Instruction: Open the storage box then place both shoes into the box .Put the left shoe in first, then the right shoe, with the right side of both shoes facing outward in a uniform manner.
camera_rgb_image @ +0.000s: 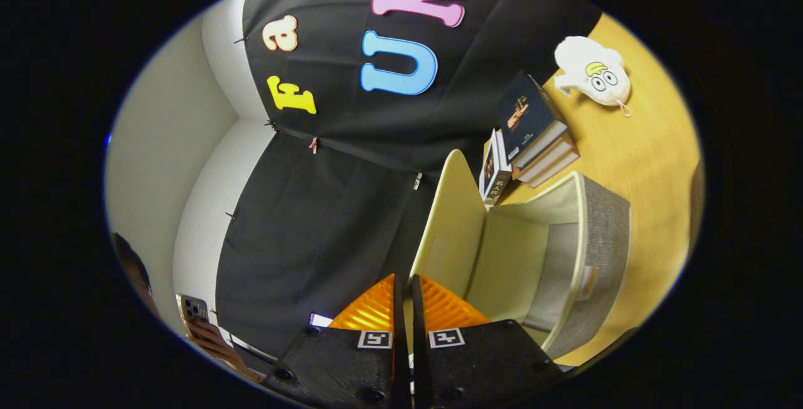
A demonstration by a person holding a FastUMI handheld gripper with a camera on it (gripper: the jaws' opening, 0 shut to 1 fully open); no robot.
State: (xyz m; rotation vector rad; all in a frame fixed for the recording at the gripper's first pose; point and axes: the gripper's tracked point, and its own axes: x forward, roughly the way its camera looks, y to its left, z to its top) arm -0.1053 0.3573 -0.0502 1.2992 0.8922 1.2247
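Hand-held gripper (403, 283) fingers pinched nearly together on the storage box (564, 258) lid (446, 233) edge. Lid up, box open on the counter (646, 145), books (530, 130) beyond.

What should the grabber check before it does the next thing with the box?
1. Lid lifted: ok, it stands up from the storage box.
2. Room inside the box: ok, the part that shows looks bare.
3. Gripper free: cannot tell; its orange fingers sit almost together at the lid's edge.
4. Shoes located: cannot tell.
5. Books and white plush toy out of the way: ok, they lie beyond the box on the wooden table.
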